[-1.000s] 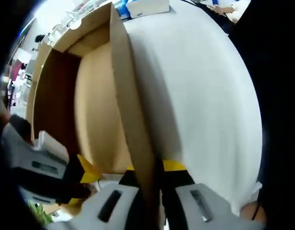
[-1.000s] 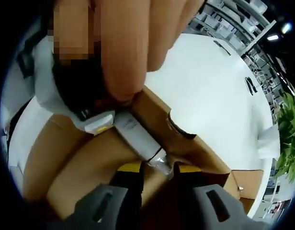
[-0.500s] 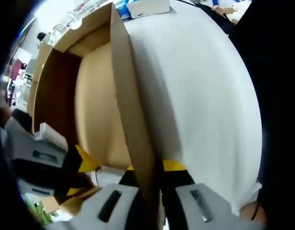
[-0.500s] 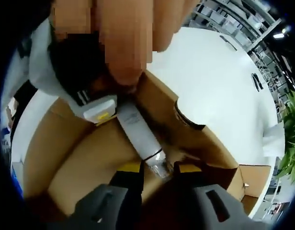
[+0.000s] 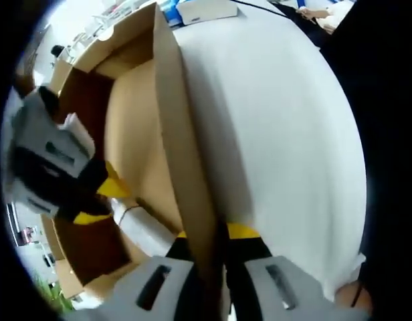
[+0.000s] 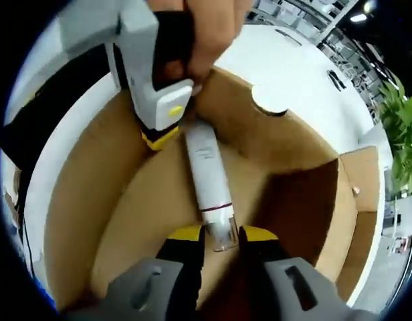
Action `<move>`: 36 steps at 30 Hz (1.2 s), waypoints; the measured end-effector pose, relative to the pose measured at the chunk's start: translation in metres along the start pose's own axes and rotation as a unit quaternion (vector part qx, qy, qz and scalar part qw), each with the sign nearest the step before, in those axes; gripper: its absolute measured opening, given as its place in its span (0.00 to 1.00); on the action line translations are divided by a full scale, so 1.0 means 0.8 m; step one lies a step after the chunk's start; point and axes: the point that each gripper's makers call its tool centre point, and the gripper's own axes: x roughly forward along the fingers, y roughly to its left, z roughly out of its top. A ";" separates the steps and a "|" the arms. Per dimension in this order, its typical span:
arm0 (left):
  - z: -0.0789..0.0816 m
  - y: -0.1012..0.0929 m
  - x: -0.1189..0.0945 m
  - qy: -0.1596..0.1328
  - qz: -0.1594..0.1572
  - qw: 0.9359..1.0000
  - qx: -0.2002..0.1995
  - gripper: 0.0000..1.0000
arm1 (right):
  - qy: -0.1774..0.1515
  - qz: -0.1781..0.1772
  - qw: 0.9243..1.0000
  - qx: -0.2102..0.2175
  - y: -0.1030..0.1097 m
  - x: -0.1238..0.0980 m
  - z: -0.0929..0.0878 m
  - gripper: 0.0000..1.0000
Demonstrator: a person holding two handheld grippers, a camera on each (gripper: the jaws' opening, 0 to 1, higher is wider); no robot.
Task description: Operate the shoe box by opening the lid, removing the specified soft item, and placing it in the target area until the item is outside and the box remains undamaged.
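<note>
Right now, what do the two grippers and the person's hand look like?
Both grippers share one build: light grey moulded jaw bodies with dark slots, black inner parts and yellow pads at the tips. The left gripper shows this at the bottom of its view, the right gripper likewise. The hand on the left gripper's grey and black handle is bare, no glove or sleeve visible.

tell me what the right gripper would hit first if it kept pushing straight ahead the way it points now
Probably the left gripper. The right gripper is shut on the cap end of the white tube, which lies along its line toward that gripper clamped on the cardboard box wall. Depth is unclear.
</note>
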 end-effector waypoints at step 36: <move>0.000 -0.002 -0.001 0.004 0.000 1.000 0.001 0.05 | -0.051 -0.144 0.922 0.355 0.061 -0.038 -0.061 0.19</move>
